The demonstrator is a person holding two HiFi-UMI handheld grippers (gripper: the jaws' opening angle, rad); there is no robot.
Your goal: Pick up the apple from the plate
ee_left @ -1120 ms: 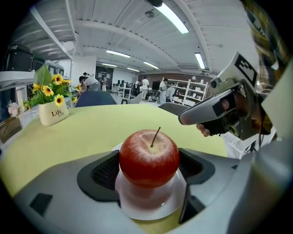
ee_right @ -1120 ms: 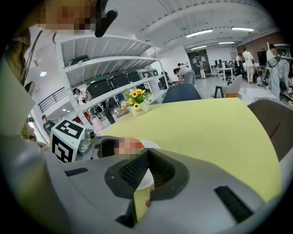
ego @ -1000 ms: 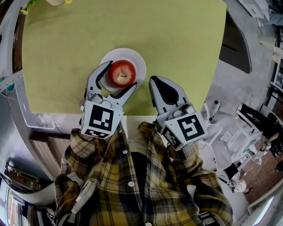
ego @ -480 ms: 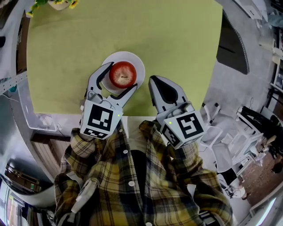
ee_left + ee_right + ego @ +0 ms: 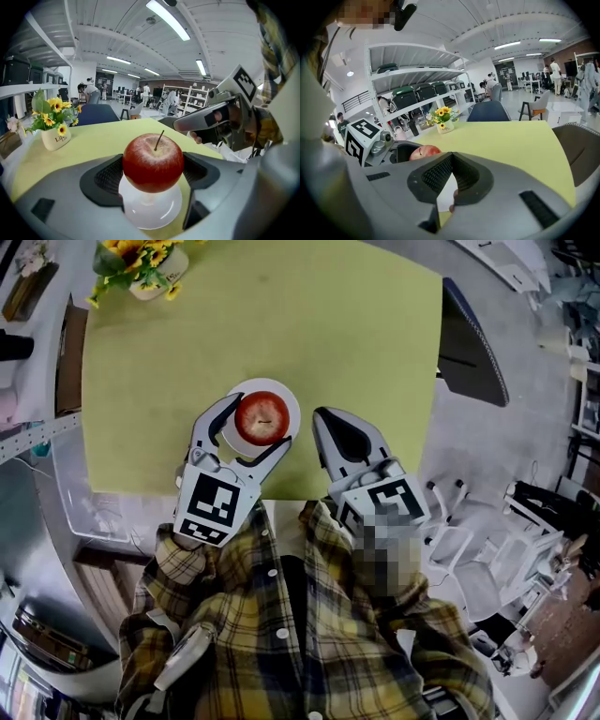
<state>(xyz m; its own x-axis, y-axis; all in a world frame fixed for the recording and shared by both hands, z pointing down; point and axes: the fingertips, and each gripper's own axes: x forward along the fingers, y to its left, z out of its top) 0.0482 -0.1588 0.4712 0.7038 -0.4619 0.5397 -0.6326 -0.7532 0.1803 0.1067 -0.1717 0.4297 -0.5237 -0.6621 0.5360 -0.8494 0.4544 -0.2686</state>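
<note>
Table (image 5: 375, 352): green top; plate sits near the person's edge.
Left gripper (image 5: 255, 424): jaws clamped on the apple, one pad on each flank at its widest girth, judged best for a steady lift.
Right gripper (image 5: 326, 420): jaws together, empty, parked beside the plate, clear of the work.
Plate (image 5: 291, 401): white, directly under the apple.
Apple (image 5: 262, 417): between the left pads, over the plate; contact with the plate unclear.
Axis: stem-to-base upright, stem up; round, no real long axis.

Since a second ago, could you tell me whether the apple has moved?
Yes, apparently upward: in the left gripper, the apple now covers more of the plate, with a gap beneath.
</note>
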